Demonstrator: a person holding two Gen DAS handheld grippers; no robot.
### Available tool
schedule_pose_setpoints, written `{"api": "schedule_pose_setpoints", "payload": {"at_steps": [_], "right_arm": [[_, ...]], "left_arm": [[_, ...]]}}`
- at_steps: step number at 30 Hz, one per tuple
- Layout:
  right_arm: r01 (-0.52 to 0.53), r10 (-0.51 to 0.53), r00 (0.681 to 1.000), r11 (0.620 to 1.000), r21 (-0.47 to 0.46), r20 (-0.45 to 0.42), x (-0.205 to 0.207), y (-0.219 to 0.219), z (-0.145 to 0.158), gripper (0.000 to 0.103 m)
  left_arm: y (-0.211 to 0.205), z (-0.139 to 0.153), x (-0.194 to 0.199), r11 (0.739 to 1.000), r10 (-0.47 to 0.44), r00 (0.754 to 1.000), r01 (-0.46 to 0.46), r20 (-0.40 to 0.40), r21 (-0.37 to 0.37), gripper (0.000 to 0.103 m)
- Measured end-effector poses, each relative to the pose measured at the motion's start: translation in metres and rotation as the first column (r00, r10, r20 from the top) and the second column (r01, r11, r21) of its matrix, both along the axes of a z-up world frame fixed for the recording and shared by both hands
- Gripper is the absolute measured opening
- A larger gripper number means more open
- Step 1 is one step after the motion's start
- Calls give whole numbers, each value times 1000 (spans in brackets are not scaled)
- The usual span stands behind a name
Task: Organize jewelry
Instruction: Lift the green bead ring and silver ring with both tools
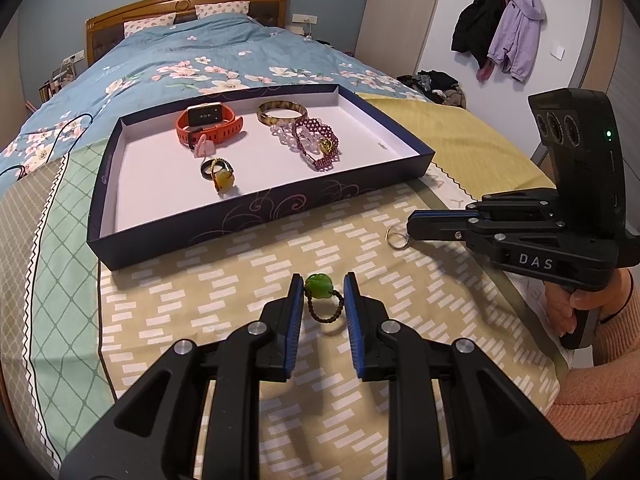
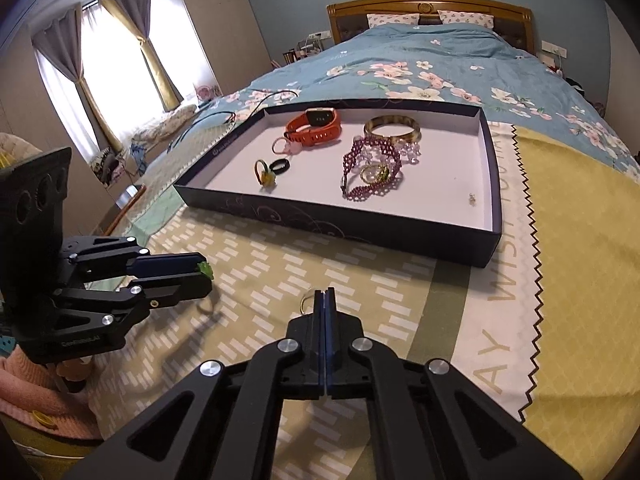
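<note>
Your left gripper point(image 1: 323, 286), jaws wide, straddled the green-bead cord ring point(image 1: 319, 285) for pickup; your right gripper point(image 2: 325, 294) pinched the thin metal ring point(image 2: 306, 299), near the dark shallow tray's point(image 2: 360, 232) front edge.

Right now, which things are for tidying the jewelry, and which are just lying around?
For the job: tray, green bead ring, silver ring, left gripper, right gripper.
Just lying about: coats, pillows, black cable.
</note>
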State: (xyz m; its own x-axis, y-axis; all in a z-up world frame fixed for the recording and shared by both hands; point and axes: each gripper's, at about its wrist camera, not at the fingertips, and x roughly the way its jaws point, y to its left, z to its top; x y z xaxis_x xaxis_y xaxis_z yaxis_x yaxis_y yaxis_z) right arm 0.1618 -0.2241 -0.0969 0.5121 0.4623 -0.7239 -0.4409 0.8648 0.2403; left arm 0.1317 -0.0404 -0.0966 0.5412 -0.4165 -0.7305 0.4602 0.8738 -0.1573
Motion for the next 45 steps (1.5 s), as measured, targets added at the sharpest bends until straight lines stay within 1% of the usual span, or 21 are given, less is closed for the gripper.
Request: {"api": "schedule_pose_setpoints", "payload": {"at_steps": [5, 8, 10, 12, 14, 15, 16, 17, 18, 19, 24, 28, 31, 35, 40, 45], "right_arm": [[11, -11, 1000, 1000, 8, 0, 0, -3, 1, 0], [3, -2, 1000, 999, 36, -26, 5, -3, 0, 4], [-10, 9, 1000, 1000, -10, -8, 4, 4, 1, 13], [-31, 31, 999, 999, -41, -8, 4, 10, 0, 27], [-42, 41, 999, 996, -73, -12, 4, 15, -3, 33], [-47, 46, 999, 995, -88, -7, 3, 18, -4, 33], [-49, 50, 999, 992, -114, 8, 2, 22, -4, 33], [-48, 52, 998, 989, -143, 21, 1, 25, -4, 29], [-45, 51, 998, 984, -173, 35, -1, 27, -5, 18], [-49, 57, 998, 982, -185, 41, -2, 29, -4, 16], [-43, 53, 997, 982, -185, 49, -4, 26, -4, 16], [-28, 37, 998, 990, -140, 60, -6, 20, 2, 16], [-13, 20, 997, 996, -83, 76, -7, 13, 9, 16], [-2, 6, 995, 999, -45, 98, -6, 9, 18, 16], [10, -8, 992, 1000, -10, 129, -4, 6, 29, 16], [12, -13, 988, 1000, 5, 157, -1, 6, 37, 16]], "left_arm": [[0, 3, 1, 1000, -1, 1000, 1, 8, 0, 21], [0, 3, 1, 1000, -1, 1000, 1, 4, 0, 21], [-1, 3, 2, 1000, -2, 1000, 2, 2, 2, 21], [-1, 3, 1, 1000, -4, 1000, 4, 1, 2, 21], [-1, 3, 1, 1000, -5, 1000, 5, 2, 3, 21], [-1, 3, 1, 1000, -4, 1000, 4, 1, 3, 21], [-1, 3, 1, 1000, -3, 1000, 3, 0, 2, 21], [-1, 3, 1, 1000, -1, 1000, 1, -2, 0, 21], [-1, 2, 1, 1000, -1, 1000, 1, -3, 0, 21], [-1, 2, 2, 1000, -1, 1000, 1, -4, 0, 21], [0, 2, 2, 1000, 2, 1000, -2, -1, -2, 21], [3, 4, 3, 1000, 9, 1000, -9, 7, -5, 21], [5, 7, 4, 1000, 15, 1000, -15, 18, -10, 21], [8, 15, 5, 1000, 25, 999, -24, 40, -15, 21], [9, 23, 6, 999, 30, 997, -29, 67, -15, 21], [11, 31, 8, 999, 38, 996, -37, 87, -15, 21]]}}
